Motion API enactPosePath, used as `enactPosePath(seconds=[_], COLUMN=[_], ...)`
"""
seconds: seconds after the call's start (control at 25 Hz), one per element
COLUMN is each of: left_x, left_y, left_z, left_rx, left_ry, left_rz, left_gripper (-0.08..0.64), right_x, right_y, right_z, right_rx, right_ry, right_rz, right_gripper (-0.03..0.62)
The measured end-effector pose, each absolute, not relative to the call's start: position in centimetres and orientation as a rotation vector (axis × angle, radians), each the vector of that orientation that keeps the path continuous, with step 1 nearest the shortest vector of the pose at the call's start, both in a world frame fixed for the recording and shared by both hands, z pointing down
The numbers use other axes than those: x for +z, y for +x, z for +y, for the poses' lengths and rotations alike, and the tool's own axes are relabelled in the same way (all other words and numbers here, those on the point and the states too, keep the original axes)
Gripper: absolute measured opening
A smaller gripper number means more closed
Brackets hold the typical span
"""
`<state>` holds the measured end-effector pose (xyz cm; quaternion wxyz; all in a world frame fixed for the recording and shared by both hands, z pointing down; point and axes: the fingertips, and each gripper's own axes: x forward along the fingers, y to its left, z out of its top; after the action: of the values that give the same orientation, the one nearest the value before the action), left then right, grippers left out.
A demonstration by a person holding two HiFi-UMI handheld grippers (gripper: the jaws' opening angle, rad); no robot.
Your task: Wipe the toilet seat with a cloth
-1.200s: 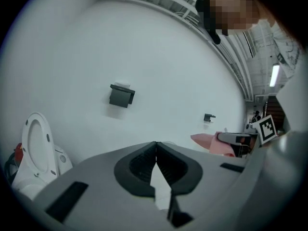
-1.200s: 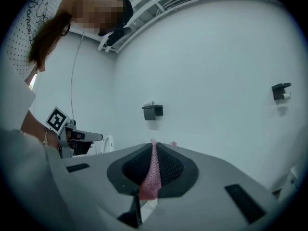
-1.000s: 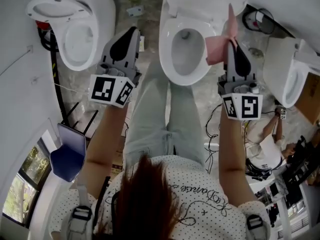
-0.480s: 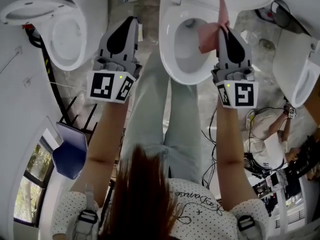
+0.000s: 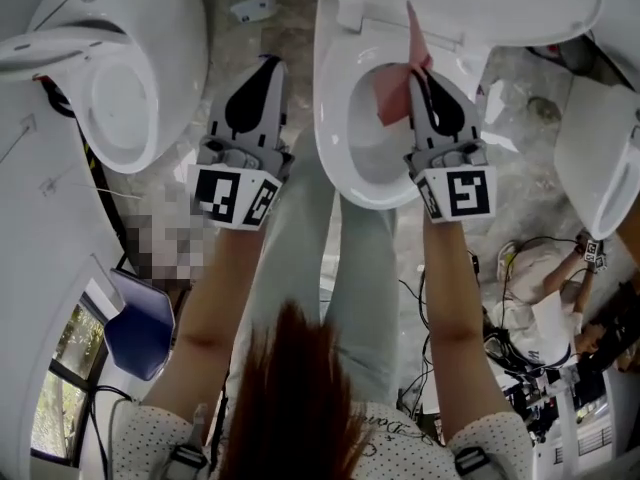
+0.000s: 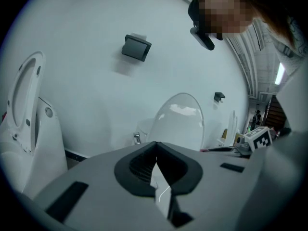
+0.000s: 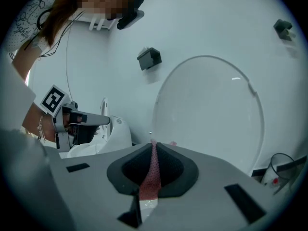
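Fingers (image 7: 179, 170) pinch cloth (image 5: 393, 95); right gripper (image 5: 414, 74) over toilet seat (image 5: 332, 120).

Probably a test lab or showroom: several toilets (image 5: 140, 78) side by side, loose cables (image 5: 410, 303).

The toilet seat (image 5: 335, 128) is showing a smooth, glossy white finish, hard like ceramic or plastic, and the raised lid (image 7: 211, 114) behind it is catching the light with the same shine. The cloth (image 7: 152, 170) is looking pink and finely woven, matt, with a rough, mesh-like grain. The right gripper (image 5: 416, 76) and the left gripper (image 5: 267, 63) are showing matt grey plastic shells, and their black ribbed pads (image 6: 137, 165) are looking rubbery. The marker cubes (image 5: 458, 194) are carrying flat black-and-white print. The floor (image 5: 300, 28) is looking like mottled grey stone.
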<state>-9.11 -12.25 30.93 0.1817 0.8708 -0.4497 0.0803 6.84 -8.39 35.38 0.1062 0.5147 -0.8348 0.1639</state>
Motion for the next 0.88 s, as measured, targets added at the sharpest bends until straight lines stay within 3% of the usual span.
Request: enactPosePath(seconds=[0.88], left_x=[40.3], left_y=[-8.7], left_z=[-12.4], left_rx=[0.307], left_ry=[2.415], left_rz=[-1.2], left_gripper=[0.002], right_x=[51.7], right_y=[-1.8], right_z=[-10.8], right_rx=[0.556], right_ry=[1.218], right_rz=[-2.388], right_gripper=[0.034])
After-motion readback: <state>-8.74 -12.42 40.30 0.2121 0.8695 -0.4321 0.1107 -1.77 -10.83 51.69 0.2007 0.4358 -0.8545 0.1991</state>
